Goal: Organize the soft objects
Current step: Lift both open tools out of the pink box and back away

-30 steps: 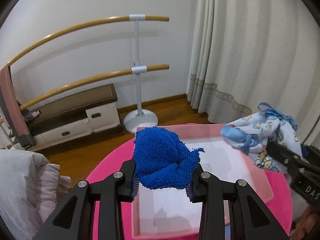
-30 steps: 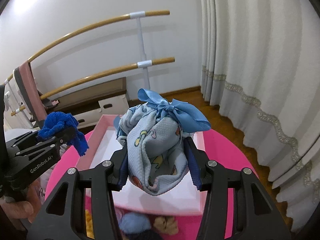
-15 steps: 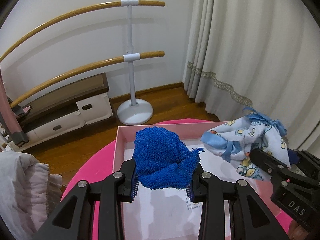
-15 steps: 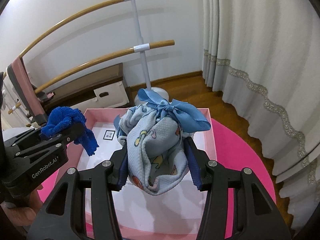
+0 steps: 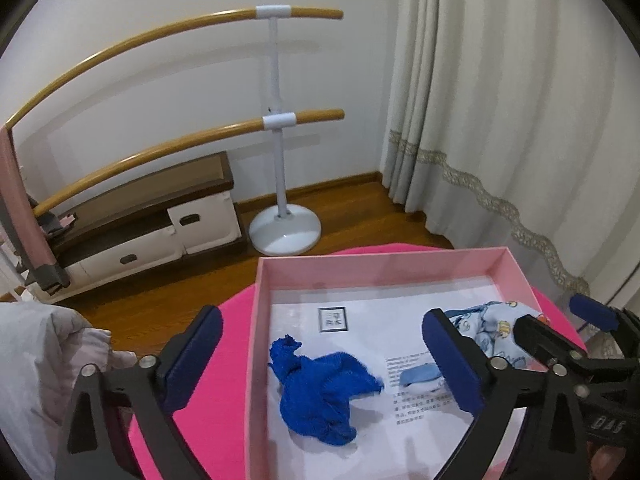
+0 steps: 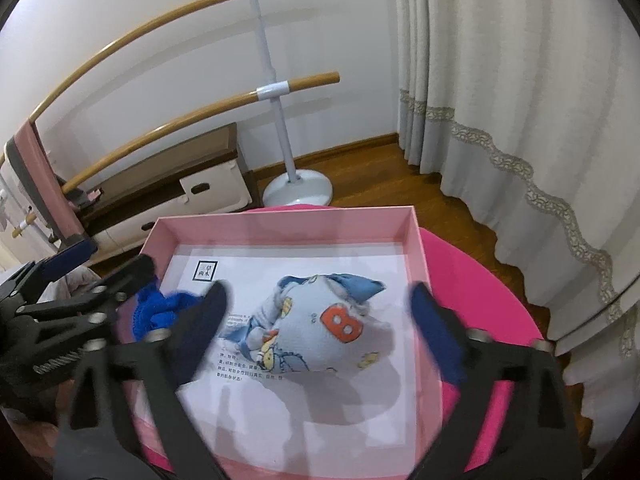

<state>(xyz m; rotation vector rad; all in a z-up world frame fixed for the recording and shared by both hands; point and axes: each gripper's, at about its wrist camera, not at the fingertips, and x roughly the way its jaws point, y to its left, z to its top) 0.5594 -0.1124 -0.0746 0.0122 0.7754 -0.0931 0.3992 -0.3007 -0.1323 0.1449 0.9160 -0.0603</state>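
both grippers just opened, jaws now wide apart, nothing clamped. left gripper (image 5: 320, 364) hangs over the shallow pink cardboard box (image 5: 380, 258); the crumpled royal-blue knitted cloth (image 5: 320, 392) lies loose on the white printed paper lining the box floor, between the spread fingers, touching neither pad. right gripper (image 6: 320, 328) is open the same way over the same box (image 6: 280, 220); the pale blue cartoon-print fabric bundle with a blue satin ribbon (image 6: 320, 332) sits on the paper between its fingers, clear of both pads, orange "b" patch facing up. in the right wrist view the blue cloth (image 6: 160, 312) is at 9 o'clock of the bundle, partly hidden behind the left gripper's finger; the two are near each other but not touching. in the left wrist view the bundle (image 5: 488, 332) is at 2 o'clock of the blue cloth, mostly behind the finger pads. box rests on a round hot-pink table (image 6: 472, 280). background: a ballet barre with wooden rails on a white stand (image 5: 280, 120) at 12 o'clock, cream curtain (image 5: 500, 100) at 2 o'clock, low dark-wood cabinet with white drawers (image 5: 160, 220) at 10 o'clock.
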